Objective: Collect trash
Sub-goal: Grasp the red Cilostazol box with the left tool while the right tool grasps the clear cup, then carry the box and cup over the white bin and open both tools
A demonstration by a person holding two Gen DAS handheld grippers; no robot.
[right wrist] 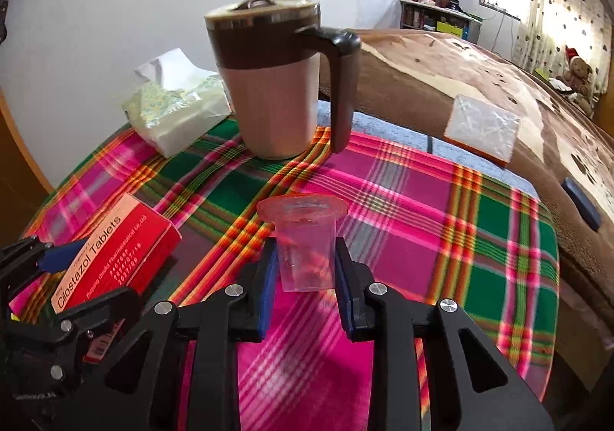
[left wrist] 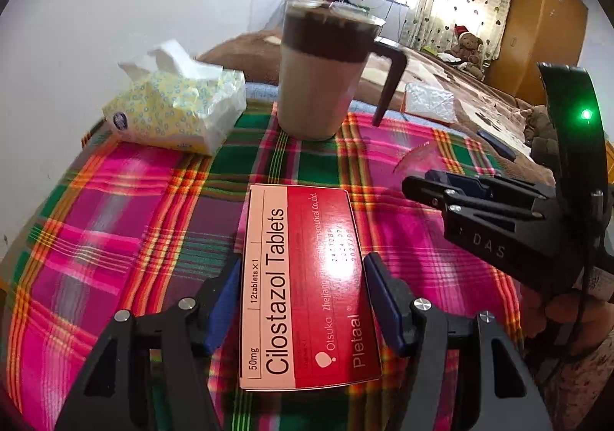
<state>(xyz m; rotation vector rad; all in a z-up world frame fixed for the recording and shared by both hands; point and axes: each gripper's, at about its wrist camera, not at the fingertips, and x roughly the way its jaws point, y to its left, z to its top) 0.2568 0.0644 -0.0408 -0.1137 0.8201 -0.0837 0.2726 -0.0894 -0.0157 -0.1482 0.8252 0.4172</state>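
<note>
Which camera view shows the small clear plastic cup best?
The right wrist view: the clear plastic cup stands in the middle, between the fingers of the right gripper, with its reddish rim and its sides in full view. The left wrist view shows only a faint sliver of its rim beyond the right gripper.

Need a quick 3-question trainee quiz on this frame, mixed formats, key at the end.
1. True or false: the left gripper has its fingers on either side of the Cilostazol Tablets box.
2. What sits between the right gripper fingers? A) the tissue pack B) the small clear plastic cup C) the mug
3. Fill in: the brown-banded mug stands upright on the plaid cloth, its handle pointing toward the ____ in the right wrist view.

Key:
1. True; whether the pads press the box cannot be told.
2. B
3. right; the tissue pack lies on its other side.
</note>
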